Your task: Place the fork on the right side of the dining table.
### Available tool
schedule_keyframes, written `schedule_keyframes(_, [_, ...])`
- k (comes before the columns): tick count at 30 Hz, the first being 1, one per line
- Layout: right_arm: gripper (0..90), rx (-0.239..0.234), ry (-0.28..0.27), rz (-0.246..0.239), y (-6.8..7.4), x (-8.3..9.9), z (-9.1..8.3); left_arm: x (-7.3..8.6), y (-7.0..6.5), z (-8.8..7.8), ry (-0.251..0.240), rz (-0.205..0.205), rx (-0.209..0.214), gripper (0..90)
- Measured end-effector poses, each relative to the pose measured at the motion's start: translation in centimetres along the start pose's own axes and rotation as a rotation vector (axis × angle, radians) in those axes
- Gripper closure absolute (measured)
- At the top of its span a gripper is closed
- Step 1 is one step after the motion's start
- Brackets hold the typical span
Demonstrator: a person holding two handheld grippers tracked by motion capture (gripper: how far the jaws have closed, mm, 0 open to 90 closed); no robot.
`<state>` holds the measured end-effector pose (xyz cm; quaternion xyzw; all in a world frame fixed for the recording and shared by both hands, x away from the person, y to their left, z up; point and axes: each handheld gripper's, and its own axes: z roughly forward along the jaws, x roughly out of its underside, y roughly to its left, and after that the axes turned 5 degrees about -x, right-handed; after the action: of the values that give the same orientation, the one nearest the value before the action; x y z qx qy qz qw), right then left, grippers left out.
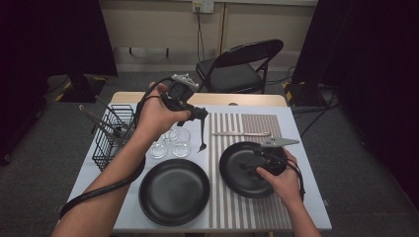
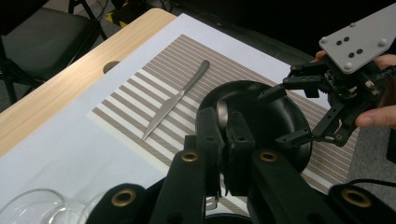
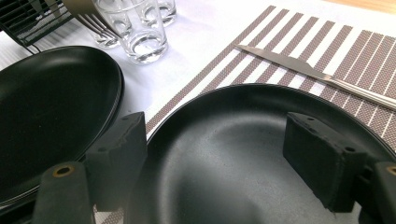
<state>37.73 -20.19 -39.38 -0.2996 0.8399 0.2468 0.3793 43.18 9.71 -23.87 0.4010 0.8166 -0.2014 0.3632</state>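
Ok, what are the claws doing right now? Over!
Left claw shut on fork, tines down beside glasses. Right claw open over right black plate. Knife on striped mat, clear.

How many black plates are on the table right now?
2. One black plate sits on the white cloth near the front edge; the other plate lies on the striped placemat, under the right gripper.

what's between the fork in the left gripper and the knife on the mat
In the high view, only bare striped placemat separates the fork from the knife.
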Motion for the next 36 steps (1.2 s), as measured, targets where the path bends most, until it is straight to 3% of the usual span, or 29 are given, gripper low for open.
schedule_keyframes(16, [21.6, -0.024, -0.001, -0.026, 1.0, -0.9, 0.5, 0.9, -1.7, 1.7, -0.016, 0.000, 0.017, 86.9])
schedule_keyframes(22, [22.3, -0.038, -0.006, -0.033, 1.6, -1.4, 1.0, 0.9, -2.3, 1.9, -0.005, 0.018, 0.016, 86.9])
schedule_keyframes(36, [25.9, -0.063, -0.005, -0.077, 3.5, -3.6, 1.7, 1.1, -3.9, 3.4, -0.004, 0.012, 0.010, 86.9])
